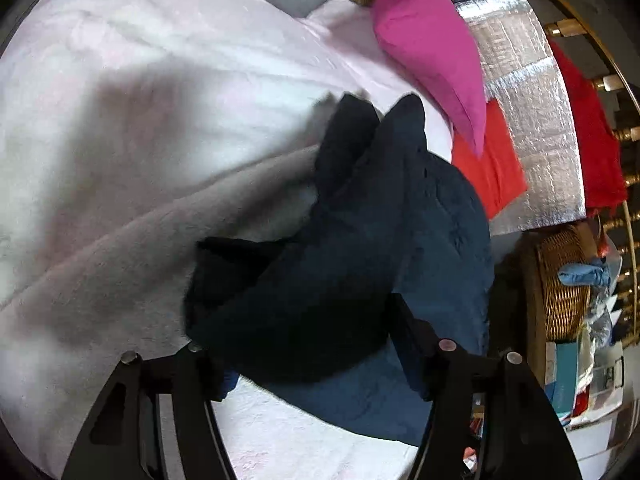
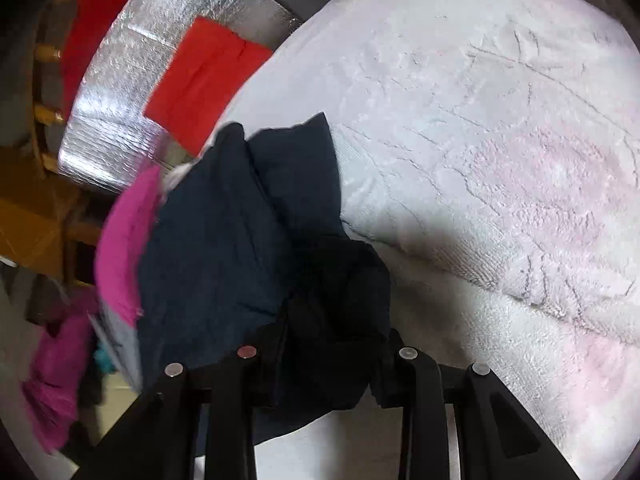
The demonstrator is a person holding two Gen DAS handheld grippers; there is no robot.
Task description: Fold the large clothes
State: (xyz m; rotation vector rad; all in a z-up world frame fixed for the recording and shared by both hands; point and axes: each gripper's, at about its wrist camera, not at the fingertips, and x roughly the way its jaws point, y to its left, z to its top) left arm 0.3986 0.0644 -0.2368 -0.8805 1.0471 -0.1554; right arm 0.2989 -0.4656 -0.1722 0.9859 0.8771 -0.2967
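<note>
Left claw (image 1: 316, 344): your jaws grip a bunched fold of the dark navy garment (image 1: 360, 248).
Right claw (image 2: 324, 356): yours too is clamped on a wad of that cloth.
Garment: it hangs lifted between both claws over the pale pink fleecy blanket (image 2: 500, 160), near its edge.
Beside: a magenta pillow (image 1: 428, 40) and a red cloth (image 2: 200, 80) on silver foil (image 2: 132, 92).

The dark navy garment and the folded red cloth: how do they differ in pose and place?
The dark navy garment is bunched and lifted, caught in both the left gripper and the right gripper; the folded red cloth lies flat and untouched. The navy garment hangs over the pale blanket; the red cloth rests on the silver quilted surface. Both are plain, single-coloured fabric.
</note>
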